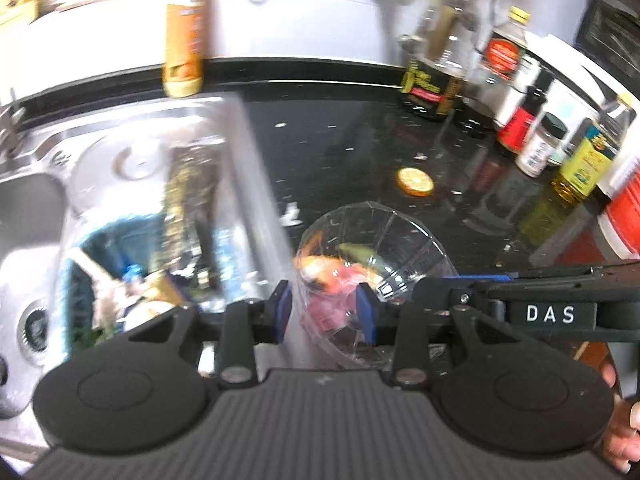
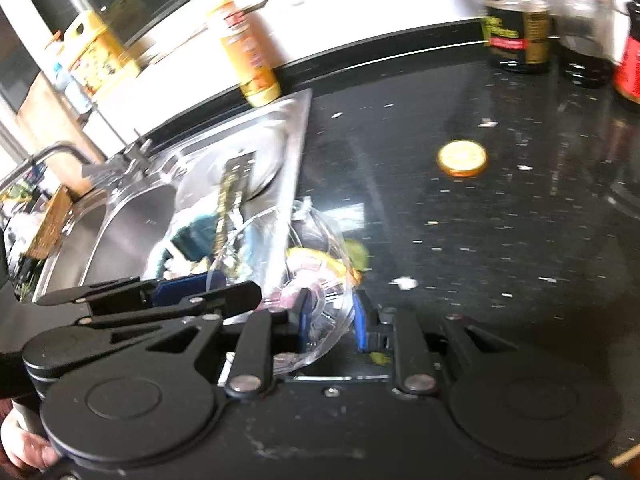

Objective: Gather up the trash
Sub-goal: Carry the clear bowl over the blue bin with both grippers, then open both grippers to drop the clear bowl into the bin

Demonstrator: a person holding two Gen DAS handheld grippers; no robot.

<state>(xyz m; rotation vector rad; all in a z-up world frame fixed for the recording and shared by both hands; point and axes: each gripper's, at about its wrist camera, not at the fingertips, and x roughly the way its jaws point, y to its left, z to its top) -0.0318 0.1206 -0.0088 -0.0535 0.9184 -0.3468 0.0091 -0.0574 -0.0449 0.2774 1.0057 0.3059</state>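
While both pairs of blue pads pinch its rim from opposite sides, the clear plastic bowl (image 1: 372, 256) hangs above the black counter (image 1: 352, 152), just beside the steel sink (image 1: 132, 152). The left gripper (image 1: 324, 308) clamps one edge and the right gripper (image 2: 330, 320) the other, each narrowed onto the thin wall. Inside the bowl lie orange, green and pink food scraps (image 1: 332, 268). Farther from the sink than the bowl, a gold jar lid (image 1: 414, 181) rests on the counter among pale crumbs. Behind the sink stands an orange bottle (image 1: 184, 36); well beyond the lid, a cluster of sauce bottles (image 1: 436, 76).
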